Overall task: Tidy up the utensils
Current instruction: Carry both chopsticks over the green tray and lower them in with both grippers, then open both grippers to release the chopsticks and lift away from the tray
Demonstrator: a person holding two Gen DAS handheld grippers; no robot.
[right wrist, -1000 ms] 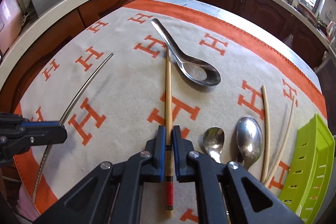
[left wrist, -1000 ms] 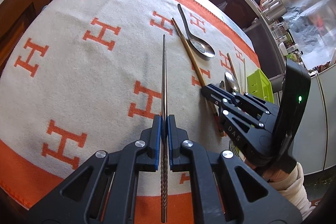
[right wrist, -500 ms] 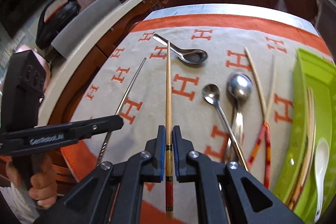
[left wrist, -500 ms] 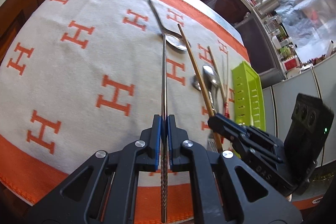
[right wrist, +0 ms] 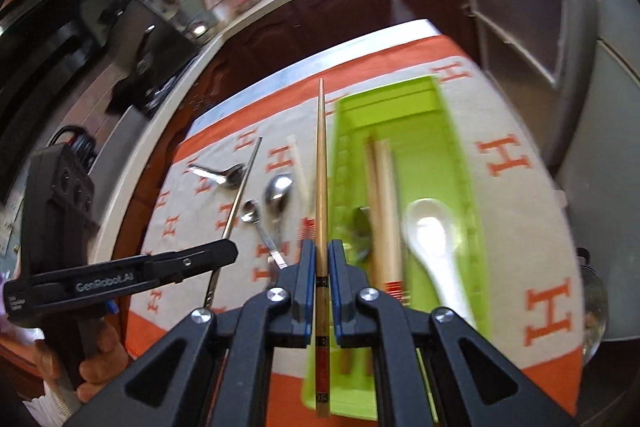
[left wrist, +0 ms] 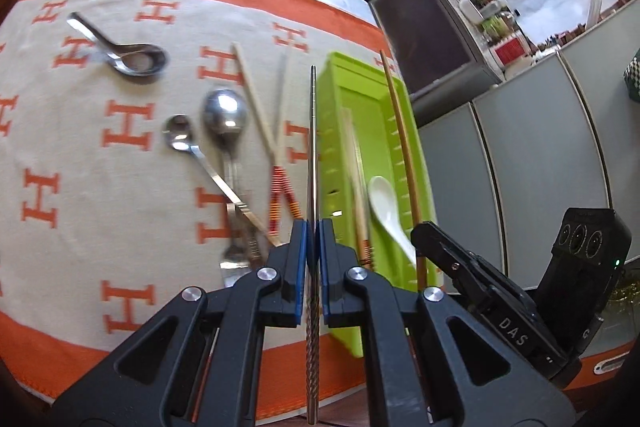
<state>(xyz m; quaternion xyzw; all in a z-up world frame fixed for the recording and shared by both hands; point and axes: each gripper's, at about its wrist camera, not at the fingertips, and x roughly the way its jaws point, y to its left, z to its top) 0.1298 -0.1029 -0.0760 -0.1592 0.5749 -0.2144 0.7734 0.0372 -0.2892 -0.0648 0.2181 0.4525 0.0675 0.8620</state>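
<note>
Metal chopstick (left wrist: 313, 147) is held tight by the left gripper (left wrist: 313, 259), and a wooden chopstick (right wrist: 321, 163) by the right gripper (right wrist: 322, 267). Both are carried over the green tray (right wrist: 452, 131). Next, they should be lowered in and let go.

The green tray (right wrist: 448, 115) is smeared by motion blur in the right wrist view, and its near end is hidden behind the right gripper (right wrist: 318, 267). Inside the tray, the wooden chopsticks (right wrist: 382, 195) blur together, so their count cannot be told. Left of the tray, the handles of the two spoons (left wrist: 224, 131) run behind the left gripper (left wrist: 313, 251), their ends unseen
</note>
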